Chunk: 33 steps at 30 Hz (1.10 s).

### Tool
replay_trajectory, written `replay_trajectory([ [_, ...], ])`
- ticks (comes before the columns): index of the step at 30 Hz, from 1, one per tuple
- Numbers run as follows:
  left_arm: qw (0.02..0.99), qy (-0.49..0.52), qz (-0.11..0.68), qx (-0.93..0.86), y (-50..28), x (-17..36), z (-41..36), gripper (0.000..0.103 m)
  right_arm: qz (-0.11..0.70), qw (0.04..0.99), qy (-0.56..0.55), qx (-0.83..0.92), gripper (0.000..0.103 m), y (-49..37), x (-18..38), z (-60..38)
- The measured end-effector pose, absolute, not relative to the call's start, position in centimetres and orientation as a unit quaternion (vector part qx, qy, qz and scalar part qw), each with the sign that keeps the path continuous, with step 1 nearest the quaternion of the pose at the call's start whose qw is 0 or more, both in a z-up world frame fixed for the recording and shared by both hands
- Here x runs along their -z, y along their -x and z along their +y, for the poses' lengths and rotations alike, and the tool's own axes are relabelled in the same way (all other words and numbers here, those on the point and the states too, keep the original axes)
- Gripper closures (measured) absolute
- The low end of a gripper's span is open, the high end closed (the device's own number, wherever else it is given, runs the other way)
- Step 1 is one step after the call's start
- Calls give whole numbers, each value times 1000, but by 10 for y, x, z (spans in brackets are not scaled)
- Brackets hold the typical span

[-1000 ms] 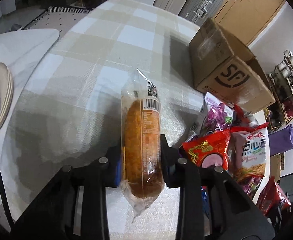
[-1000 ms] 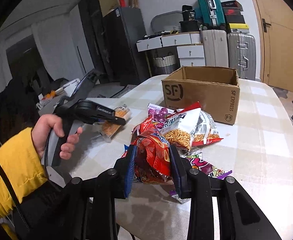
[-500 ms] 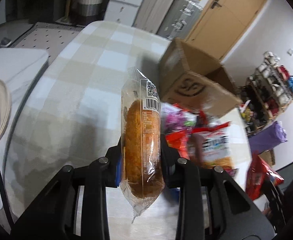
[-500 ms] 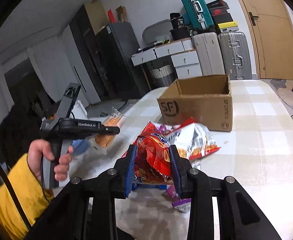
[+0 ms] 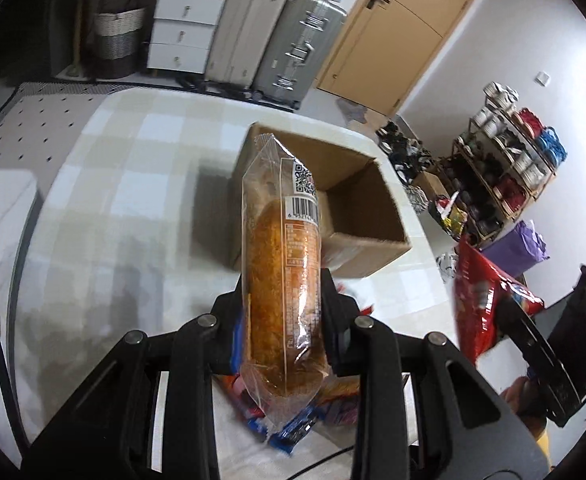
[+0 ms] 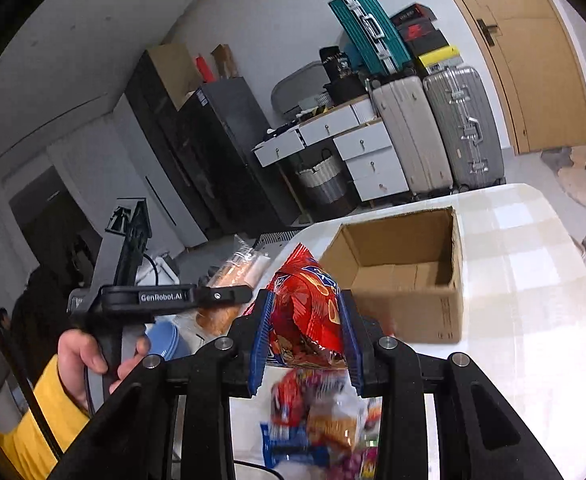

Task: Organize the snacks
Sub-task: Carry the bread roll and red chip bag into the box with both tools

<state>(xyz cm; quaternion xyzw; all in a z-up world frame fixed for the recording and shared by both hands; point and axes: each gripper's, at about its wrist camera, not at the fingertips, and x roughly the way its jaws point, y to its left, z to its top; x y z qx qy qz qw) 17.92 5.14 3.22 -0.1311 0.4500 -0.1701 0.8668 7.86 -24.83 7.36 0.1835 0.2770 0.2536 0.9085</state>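
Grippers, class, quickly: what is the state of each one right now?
Left gripper: closed on the clear-wrapped bread roll.
Right gripper: closed on the red snack bag.

Soft, even indoor light fills both views, with a broad dim shadow on the checked tablecloth (image 5: 105,216) at nine o'clock of the cardboard box (image 5: 357,216). Strong fisheye bending curves the walls and leaves black corners around each frame. Motion blur smears the snack pile (image 6: 325,420) at six o'clock, and glare glints off the clear bread wrapper (image 5: 283,264).
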Motion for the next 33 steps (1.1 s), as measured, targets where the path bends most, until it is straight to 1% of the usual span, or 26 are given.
replay_trajectory([
  [7, 852, 124, 474, 183, -244, -35, 15, 77, 295, 909, -187, -229, 71, -139, -79, -250],
  [15, 838, 127, 496, 186, -324, -11, -12, 77, 318, 910, -169, -203, 71, -199, -65, -250],
  [25, 832, 109, 515, 175, -390, 24, -45, 76, 354, 904, -150, -186, 71, -244, -32, -244],
  [33, 822, 94, 534, 173, -418, 56, -62, 76, 369, 906, -114, -173, 71, -259, -15, -238],
])
